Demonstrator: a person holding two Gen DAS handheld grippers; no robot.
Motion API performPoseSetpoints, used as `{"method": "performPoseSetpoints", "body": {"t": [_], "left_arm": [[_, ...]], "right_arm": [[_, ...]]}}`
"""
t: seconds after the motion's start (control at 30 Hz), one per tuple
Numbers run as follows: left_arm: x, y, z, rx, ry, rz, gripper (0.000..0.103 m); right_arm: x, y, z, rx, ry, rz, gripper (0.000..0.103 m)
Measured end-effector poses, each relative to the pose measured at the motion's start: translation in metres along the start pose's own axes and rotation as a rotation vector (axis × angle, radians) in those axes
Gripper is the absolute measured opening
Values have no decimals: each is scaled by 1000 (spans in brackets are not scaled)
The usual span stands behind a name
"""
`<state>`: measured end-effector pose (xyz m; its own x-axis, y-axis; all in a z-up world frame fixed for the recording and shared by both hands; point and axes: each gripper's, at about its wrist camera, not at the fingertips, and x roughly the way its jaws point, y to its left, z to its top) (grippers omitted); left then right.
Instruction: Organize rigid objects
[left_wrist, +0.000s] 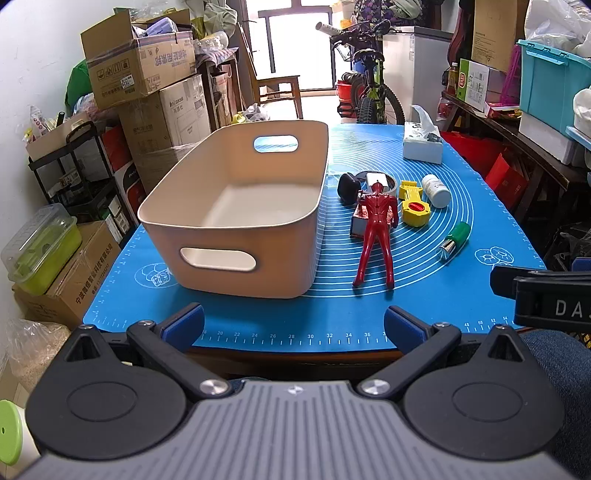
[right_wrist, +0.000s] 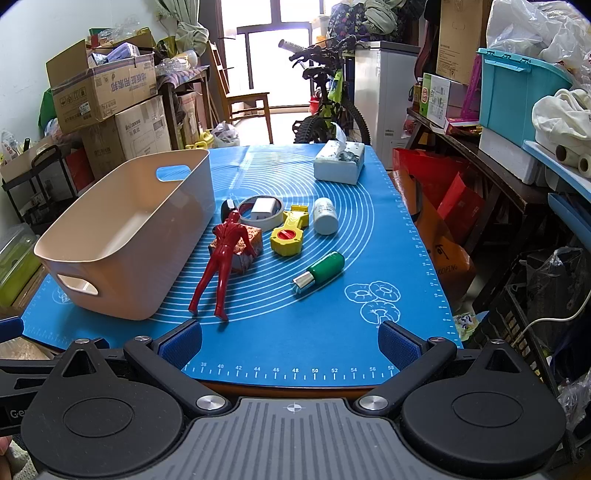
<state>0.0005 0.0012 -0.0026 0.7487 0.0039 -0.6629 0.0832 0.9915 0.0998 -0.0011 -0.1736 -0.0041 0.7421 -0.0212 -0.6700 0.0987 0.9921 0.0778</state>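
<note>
An empty beige bin (left_wrist: 236, 206) (right_wrist: 129, 236) stands on the left of the blue mat (left_wrist: 332, 317) (right_wrist: 295, 332). To its right lie a red figure (left_wrist: 375, 236) (right_wrist: 221, 258) leaning on a small patterned box (right_wrist: 243, 243), a tape roll (right_wrist: 260, 212) with a white charger inside, a black object (left_wrist: 349, 186), a yellow tool (left_wrist: 413, 205) (right_wrist: 290, 234), a white bottle (left_wrist: 436, 190) (right_wrist: 325, 216) and a green bottle (left_wrist: 455, 242) (right_wrist: 321, 271). My left gripper (left_wrist: 293, 326) and right gripper (right_wrist: 290, 341) are both open and empty at the table's near edge.
A tissue box (left_wrist: 423, 142) (right_wrist: 340, 160) sits at the mat's far right. Cardboard boxes (left_wrist: 144, 74) are stacked left of the table, a bicycle (right_wrist: 325, 107) stands behind it, and a cluttered shelf (right_wrist: 517, 129) runs along the right.
</note>
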Motion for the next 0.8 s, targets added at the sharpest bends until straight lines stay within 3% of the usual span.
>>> {"method": "performPoseSetpoints", "body": {"t": [0.8], "left_arm": [[1,0,-1,0,0,1,102]], "right_arm": [[0,0,0,0,0,-4,101]]}}
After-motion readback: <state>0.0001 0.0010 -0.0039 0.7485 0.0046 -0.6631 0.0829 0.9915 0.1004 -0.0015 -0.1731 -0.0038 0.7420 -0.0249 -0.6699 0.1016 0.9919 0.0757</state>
